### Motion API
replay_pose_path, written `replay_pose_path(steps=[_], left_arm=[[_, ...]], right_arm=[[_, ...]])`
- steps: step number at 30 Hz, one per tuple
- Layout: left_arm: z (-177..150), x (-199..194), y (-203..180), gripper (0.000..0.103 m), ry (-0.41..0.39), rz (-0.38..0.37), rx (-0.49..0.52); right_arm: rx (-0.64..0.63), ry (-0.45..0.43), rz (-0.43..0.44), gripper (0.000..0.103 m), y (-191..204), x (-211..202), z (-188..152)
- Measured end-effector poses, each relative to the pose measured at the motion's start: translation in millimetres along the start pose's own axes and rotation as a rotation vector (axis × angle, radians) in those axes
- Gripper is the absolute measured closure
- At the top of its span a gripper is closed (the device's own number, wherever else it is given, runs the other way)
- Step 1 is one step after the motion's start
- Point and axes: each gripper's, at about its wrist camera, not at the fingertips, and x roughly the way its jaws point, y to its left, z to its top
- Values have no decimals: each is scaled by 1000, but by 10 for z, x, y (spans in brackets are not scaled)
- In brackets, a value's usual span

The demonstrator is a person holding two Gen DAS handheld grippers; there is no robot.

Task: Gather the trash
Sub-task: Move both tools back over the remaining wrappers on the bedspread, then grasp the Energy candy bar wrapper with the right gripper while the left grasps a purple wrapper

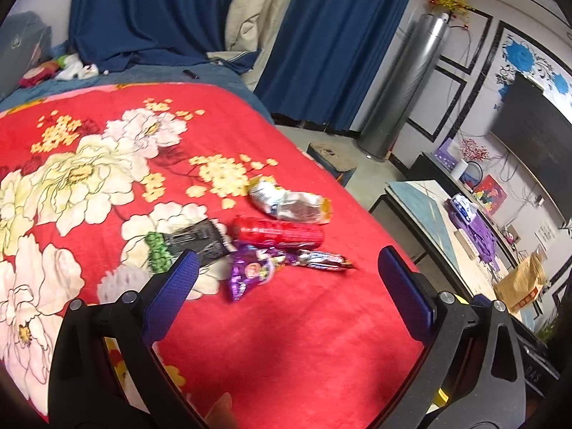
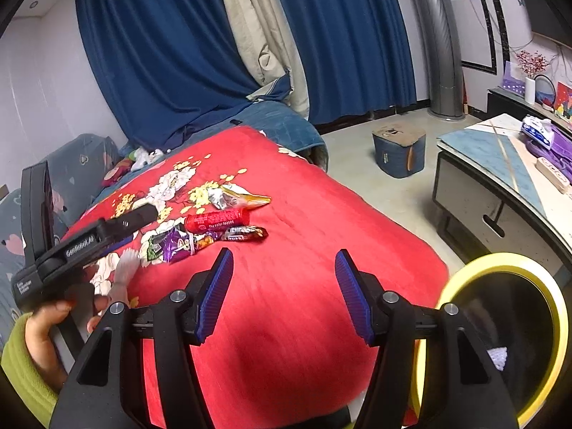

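Several snack wrappers lie in a cluster on a red flowered blanket (image 1: 286, 321): a silver-and-yellow crumpled one (image 1: 289, 204), a red tube-shaped one (image 1: 279, 233), a purple one (image 1: 250, 273), a black-and-green one (image 1: 186, 245) and a small dark bar wrapper (image 1: 323, 260). My left gripper (image 1: 286, 279) is open and empty, just short of the cluster. My right gripper (image 2: 284, 286) is open and empty, further back from the wrappers (image 2: 218, 220). A yellow-rimmed bin (image 2: 500, 336) stands at the bed's right edge.
The blanket (image 2: 304, 321) covers a bed. The person's left hand and the left gripper's body (image 2: 85, 246) show at the left of the right wrist view. A low table (image 2: 500, 164) with clutter stands to the right. A blue stool (image 2: 398, 153) and blue curtains (image 2: 178, 53) lie beyond.
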Motion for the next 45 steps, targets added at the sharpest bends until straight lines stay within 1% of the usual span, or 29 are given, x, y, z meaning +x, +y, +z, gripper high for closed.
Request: replay_pose_path(steps=[8, 10, 11, 13, 15, 17, 20, 23, 25, 26, 31, 34, 35, 37, 39, 41, 43, 45], left_arm=[[34, 99, 257, 11, 41, -8, -38], [44, 121, 306, 12, 50, -6, -42], [46, 132, 329, 17, 54, -7, -45], [44, 162, 374, 20, 67, -10, -51], [31, 200, 407, 27, 84, -19, -54], [10, 221, 405, 30, 98, -29, -53], [-16, 265, 383, 39, 119, -51, -40], [-39, 315, 359, 43, 135, -66, -28], [-55, 338, 342, 43, 144, -73, -20], [-63, 350, 336, 43, 148, -77, -18], [-102, 409, 332, 43, 163, -88, -17], [-124, 437, 338, 43, 167, -95, -20], [-127, 455, 341, 43, 169, -96, -20], [-145, 485, 335, 43, 171, -101, -17], [-164, 511, 324, 46, 176, -102, -13], [-170, 529, 321, 46, 179, -101, -10], [-173, 539, 316, 47, 182, -101, -7], [-176, 566, 319, 52, 189, -98, -7]], right_arm=[[-8, 48, 24, 46, 121, 364, 122], [-16, 58, 27, 46, 153, 453, 150], [-16, 64, 29, 46, 170, 500, 160], [-14, 79, 36, 46, 200, 593, 177], [-9, 91, 40, 46, 224, 674, 177], [4, 107, 44, 46, 238, 781, 196], [35, 129, 55, 46, 225, 914, 212], [70, 152, 66, 47, 204, 1034, 240], [89, 171, 65, 49, 190, 1135, 263], [101, 182, 68, 51, 185, 1188, 267], [147, 225, 84, 56, 162, 1393, 247], [193, 248, 103, 65, 117, 1485, 200], [202, 251, 107, 70, 107, 1503, 188], [216, 238, 115, 74, 82, 1497, 170], [231, 228, 125, 82, 47, 1473, 151], [241, 225, 127, 85, 15, 1445, 135], [249, 217, 129, 85, -2, 1394, 106], [247, 207, 124, 86, -16, 1324, 68]])
